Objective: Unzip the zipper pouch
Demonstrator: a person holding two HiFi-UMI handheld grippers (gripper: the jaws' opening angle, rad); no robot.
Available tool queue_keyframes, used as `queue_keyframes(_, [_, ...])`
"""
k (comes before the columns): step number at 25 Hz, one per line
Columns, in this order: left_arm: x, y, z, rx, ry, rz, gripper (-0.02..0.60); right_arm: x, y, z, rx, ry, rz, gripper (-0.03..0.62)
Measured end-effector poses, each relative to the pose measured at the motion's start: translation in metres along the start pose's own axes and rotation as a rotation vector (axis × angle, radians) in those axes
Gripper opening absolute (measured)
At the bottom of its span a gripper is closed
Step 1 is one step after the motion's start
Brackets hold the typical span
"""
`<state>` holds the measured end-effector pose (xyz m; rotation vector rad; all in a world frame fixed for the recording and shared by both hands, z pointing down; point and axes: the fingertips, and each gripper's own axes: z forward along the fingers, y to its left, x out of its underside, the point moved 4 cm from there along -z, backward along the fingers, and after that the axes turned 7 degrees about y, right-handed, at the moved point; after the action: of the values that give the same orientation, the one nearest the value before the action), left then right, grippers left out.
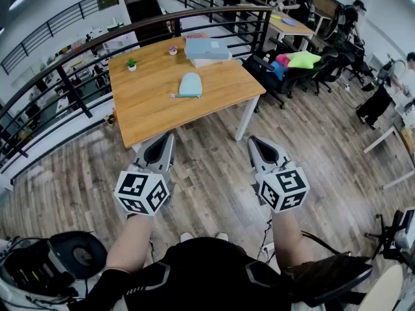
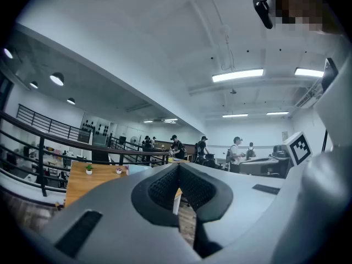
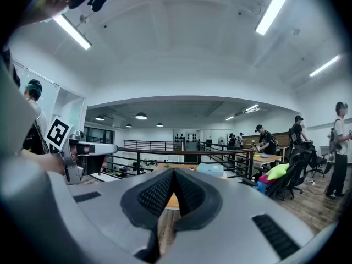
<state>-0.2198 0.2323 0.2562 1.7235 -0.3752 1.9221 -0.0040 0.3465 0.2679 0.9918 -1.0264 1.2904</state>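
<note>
Both grippers shut and empty, pouch left alone on the table

The left gripper [image 2: 177,168] and right gripper [image 3: 174,173] are held with jaws pressed together, nothing caught or touched between them. One light-blue zipper pouch [image 1: 190,85] is seen lying flat mid-table on the single wooden table [image 1: 149,112], upper centre of the head view, well apart from both grippers lower down. Also counted: a green potted plant [image 1: 131,64], a pinkish potted plant [image 1: 172,50], and one stack of flat boxes [image 1: 206,49].
</note>
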Motion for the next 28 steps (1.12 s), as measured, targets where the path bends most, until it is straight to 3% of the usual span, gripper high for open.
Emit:
queue_keyframes(4, [0.003, 0.001, -0.003, -0.021, -0.009, -0.018, 0.029, -0.001, -0.003, 0.0, -0.007, 0.003, -0.001, 0.008])
queue_keyframes(10, [0.003, 0.003, 0.001, -0.048, -0.002, 0.074, 0.029, -0.004, -0.006, 0.003, 0.002, -0.022, 0.025, 0.009])
queue_keyframes(14, [0.009, -0.005, 0.004, -0.036, 0.013, 0.047, 0.029, -0.006, -0.007, -0.001, 0.001, -0.028, 0.003, 0.009])
queue_keyframes(20, [0.008, -0.012, 0.01, -0.018, 0.014, 0.087, 0.032, -0.004, -0.007, 0.001, -0.002, -0.025, -0.008, 0.011])
queue_keyframes(25, [0.012, -0.004, 0.009, -0.038, 0.036, 0.083, 0.035, -0.002, -0.007, 0.004, -0.007, -0.026, -0.008, 0.051])
queue_keyframes(26, [0.013, -0.003, 0.01, -0.024, 0.036, 0.084, 0.056, -0.001, -0.008, 0.004, -0.003, -0.025, -0.005, 0.07])
queue_keyframes(28, [0.014, 0.001, 0.008, 0.007, 0.036, 0.081, 0.158, -0.002, -0.005, 0.007, 0.003, -0.023, -0.001, 0.141])
